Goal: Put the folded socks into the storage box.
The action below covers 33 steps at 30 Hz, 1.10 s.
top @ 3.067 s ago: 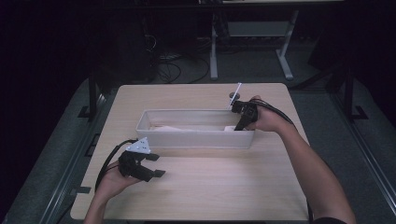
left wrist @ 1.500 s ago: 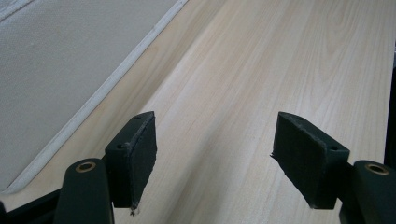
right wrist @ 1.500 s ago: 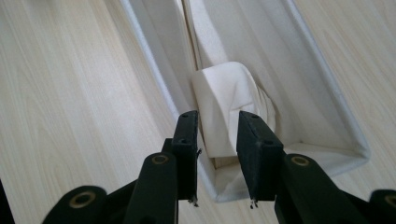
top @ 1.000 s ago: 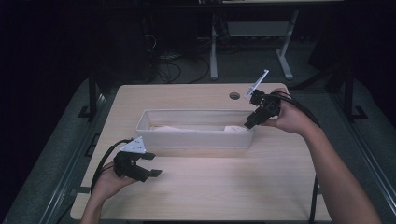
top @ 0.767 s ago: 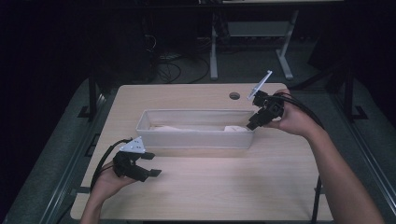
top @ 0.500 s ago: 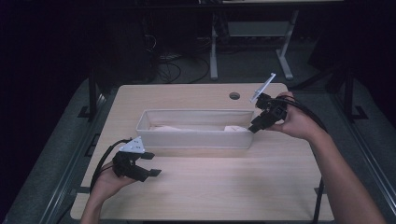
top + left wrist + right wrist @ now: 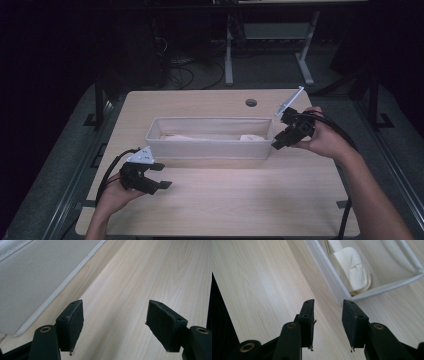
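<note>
A long white fabric bin (image 7: pixel 210 145) stands across the middle of the wooden table (image 7: pixel 225 200). Pale folded cloths (image 7: pixel 248 137) lie inside it. My right gripper (image 7: pixel 276 144) hovers just off the bin's right end, jaws pointing at that corner. In the right gripper view the right gripper (image 7: pixel 328 305) is open with nothing between its jaws, which have just been opening; beyond it sits the bin's corner (image 7: pixel 342 296) with a rolled white cloth (image 7: pixel 352 270). My left gripper (image 7: pixel 161 176) rests at the table's front left. It stands wide open and empty (image 7: pixel 115 307), beside the bin's wall (image 7: pixel 32 277).
A round cable hole (image 7: pixel 251 102) lies in the table behind the bin. Black cables trail from both grippers. Desk legs (image 7: pixel 229 45) stand on the dark floor beyond the far edge. Bare wood stretches in front of the bin.
The right hand has come out of the bin's right end and drifted right and slightly down beside it. Its jaws stand a little wider. The left hand has kept still.
</note>
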### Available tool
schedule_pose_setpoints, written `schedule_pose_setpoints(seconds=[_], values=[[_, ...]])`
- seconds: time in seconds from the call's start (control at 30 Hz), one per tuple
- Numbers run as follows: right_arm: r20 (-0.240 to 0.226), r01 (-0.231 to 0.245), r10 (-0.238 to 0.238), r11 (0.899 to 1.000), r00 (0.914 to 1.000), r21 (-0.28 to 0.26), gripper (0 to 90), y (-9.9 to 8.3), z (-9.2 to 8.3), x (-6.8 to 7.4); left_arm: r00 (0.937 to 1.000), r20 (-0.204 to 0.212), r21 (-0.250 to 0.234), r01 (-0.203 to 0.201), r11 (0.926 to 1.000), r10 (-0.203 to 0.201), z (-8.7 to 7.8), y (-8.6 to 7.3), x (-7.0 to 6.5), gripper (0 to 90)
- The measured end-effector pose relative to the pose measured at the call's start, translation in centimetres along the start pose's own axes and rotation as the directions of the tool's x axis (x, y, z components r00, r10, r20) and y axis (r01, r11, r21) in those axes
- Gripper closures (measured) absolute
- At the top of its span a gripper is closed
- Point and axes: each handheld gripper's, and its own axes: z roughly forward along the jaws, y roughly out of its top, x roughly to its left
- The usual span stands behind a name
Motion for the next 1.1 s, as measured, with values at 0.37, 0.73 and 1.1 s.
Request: schedule_pose_setpoints(seconds=[0.37, 0.73, 1.1], values=[[-0.011, -0.025, 0.025, 1.000, 0.9996, -0.006, 60.5, -1.8, 0.4, 0.1, 1.0000, -0.001, 0.002, -0.001, 1.0000, 0.001, 0.0, 0.0, 0.0, 29.6], [-0.029, -0.043, 0.042, 0.999, 0.9987, -0.003, 59.3, -3.2, 1.6, 0.2, 1.0000, -0.001, 0.007, 0.000, 1.0000, 0.000, 0.1, 0.0, 0.0, 29.6], [-0.049, -0.070, 0.070, 0.998, 0.9963, -0.002, 58.6, -4.8, 2.6, 0.3, 1.0000, -0.004, 0.005, 0.000, 1.0000, 0.000, 0.0, -0.1, 0.0, 29.5]])
